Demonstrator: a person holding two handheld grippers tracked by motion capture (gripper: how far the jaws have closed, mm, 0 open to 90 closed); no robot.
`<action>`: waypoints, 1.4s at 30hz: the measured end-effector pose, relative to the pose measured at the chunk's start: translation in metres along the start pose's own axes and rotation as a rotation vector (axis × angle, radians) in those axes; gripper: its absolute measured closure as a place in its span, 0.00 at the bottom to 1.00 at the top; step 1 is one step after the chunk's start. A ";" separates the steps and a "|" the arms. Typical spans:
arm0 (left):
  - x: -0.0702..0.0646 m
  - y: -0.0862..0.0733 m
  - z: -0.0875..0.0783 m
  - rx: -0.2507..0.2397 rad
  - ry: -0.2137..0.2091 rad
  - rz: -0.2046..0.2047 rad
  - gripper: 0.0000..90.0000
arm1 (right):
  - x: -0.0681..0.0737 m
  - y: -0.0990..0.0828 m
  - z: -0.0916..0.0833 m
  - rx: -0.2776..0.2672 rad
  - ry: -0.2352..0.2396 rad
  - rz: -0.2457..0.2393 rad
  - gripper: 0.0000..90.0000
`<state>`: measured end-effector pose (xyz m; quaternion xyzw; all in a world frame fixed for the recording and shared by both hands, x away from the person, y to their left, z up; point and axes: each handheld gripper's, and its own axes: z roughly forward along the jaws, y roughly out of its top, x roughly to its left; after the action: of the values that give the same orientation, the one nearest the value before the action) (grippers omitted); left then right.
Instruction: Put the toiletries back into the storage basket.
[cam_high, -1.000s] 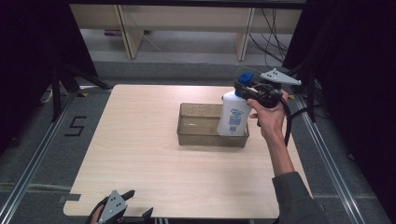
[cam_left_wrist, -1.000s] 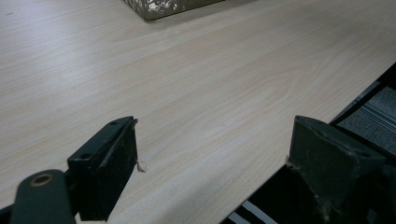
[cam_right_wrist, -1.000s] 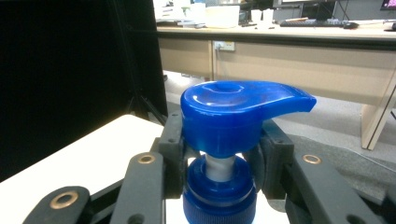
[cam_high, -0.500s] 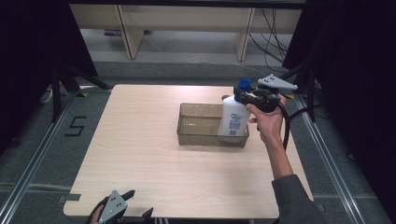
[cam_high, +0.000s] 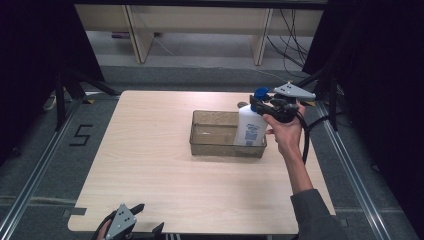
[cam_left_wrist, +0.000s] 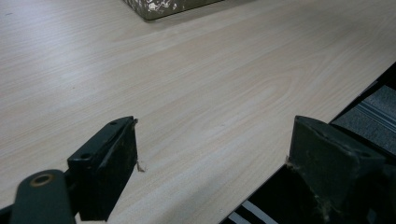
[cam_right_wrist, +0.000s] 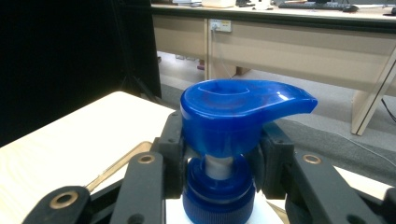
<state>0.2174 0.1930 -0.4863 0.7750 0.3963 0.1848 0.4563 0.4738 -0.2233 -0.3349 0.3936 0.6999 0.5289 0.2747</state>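
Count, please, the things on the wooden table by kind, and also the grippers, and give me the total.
White plastic pump bottle with blue pump head: 1
Clear brownish rectangular plastic tray: 1
Black two-jaw grippers: 2, the left gripper at the near table edge and the right gripper closed on the bottle's neck
Total: 4

A pale wooden table (cam_high: 150, 175) bears one clear rectangular tray (cam_high: 212, 145).

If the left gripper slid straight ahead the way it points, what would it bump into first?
Probably the clear rectangular plastic bin. The left gripper, jaws open, points across bare light wooden table toward the bin's near corner at the top of its own view. The bin sits slightly left of centre, so it might just graze it.
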 end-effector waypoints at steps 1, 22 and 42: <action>0.000 0.000 0.000 0.000 0.000 0.000 0.17 | 0.000 -0.001 0.000 -0.010 -0.003 0.002 0.69; 0.000 0.000 0.000 0.001 0.001 0.001 0.17 | 0.003 -0.006 -0.007 -0.010 -0.002 0.032 0.56; 0.000 0.000 0.001 -0.005 0.002 -0.001 0.17 | 0.001 -0.011 -0.014 0.008 -0.030 0.082 0.40</action>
<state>0.2177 0.1925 -0.4869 0.7734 0.3966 0.1865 0.4581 0.4587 -0.2313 -0.3417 0.4310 0.6812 0.5307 0.2619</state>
